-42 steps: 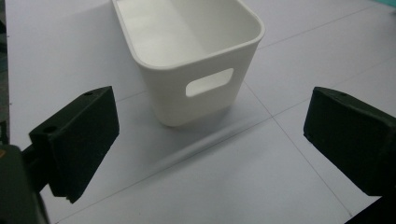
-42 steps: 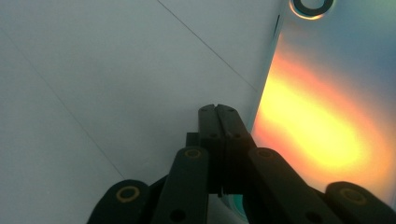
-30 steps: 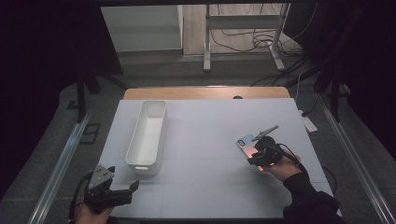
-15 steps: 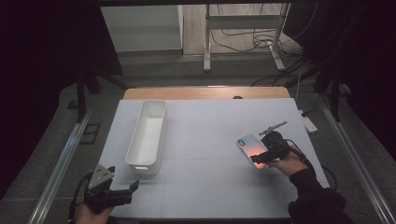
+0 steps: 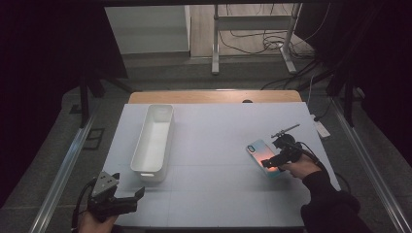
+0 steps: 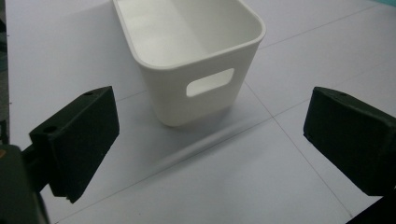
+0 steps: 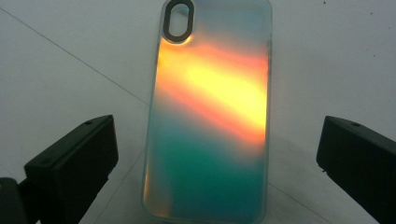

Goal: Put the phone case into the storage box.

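The left gripper (image 5: 127,200) hung at the table's (image 5: 214,194) near left corner, jaws wide apart and empty, aimed at the near end of the white bin (image 6: 191,60). On the right side, the right gripper (image 5: 270,163) had just been opening; its jaws stood wide on either side of the phone case (image 7: 212,112) without touching it. The case lay flat on the table, camera cutout pointing away. It looked light, thin, glossy and probably slippery, somewhat flexible rather than fragile. Pinching it across its two long edges, near the middle, seemed the surest hold.
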`<state>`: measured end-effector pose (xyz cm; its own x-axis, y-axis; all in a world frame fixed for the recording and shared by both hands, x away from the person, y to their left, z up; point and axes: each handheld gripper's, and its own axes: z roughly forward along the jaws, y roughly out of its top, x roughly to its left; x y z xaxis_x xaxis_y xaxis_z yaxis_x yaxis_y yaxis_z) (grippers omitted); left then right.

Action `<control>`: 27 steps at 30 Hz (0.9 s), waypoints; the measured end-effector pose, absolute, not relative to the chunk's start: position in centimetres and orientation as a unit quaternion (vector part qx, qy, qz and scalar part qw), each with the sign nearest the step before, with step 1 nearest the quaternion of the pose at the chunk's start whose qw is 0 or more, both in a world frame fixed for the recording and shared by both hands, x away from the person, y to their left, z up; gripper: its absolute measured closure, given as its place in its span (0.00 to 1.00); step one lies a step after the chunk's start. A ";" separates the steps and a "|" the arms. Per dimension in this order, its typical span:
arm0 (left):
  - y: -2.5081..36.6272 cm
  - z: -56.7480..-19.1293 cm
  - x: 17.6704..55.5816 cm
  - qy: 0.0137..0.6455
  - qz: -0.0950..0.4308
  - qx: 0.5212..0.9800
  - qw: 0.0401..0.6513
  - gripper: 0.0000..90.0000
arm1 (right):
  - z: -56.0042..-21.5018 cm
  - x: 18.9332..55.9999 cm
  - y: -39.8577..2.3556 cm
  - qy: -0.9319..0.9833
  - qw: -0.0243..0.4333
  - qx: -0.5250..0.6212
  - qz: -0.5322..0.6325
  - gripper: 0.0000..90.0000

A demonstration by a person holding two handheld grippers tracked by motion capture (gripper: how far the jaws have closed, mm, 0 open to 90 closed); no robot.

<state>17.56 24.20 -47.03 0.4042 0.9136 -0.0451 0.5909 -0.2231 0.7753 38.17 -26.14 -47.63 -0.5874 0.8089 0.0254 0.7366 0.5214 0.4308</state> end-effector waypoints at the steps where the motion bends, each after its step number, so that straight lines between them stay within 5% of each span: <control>1: 24.2 -47.0 17.6 0.501 0.217 0.751 0.371 0.05 | -47.6 38.2 -26.1 0.868 0.089 0.445 0.202 0.00; 27: 24.2 -47.0 17.5 0.501 0.217 0.751 0.372 0.05 | -50.7 38.9 -25.2 0.886 0.074 0.434 0.146 0.00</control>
<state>17.55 24.21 -47.03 0.4029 0.9141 -0.0462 0.5909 -0.2213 0.7758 38.88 -25.17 -50.66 -0.6131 0.7900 -0.0049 0.7468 0.5816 0.3227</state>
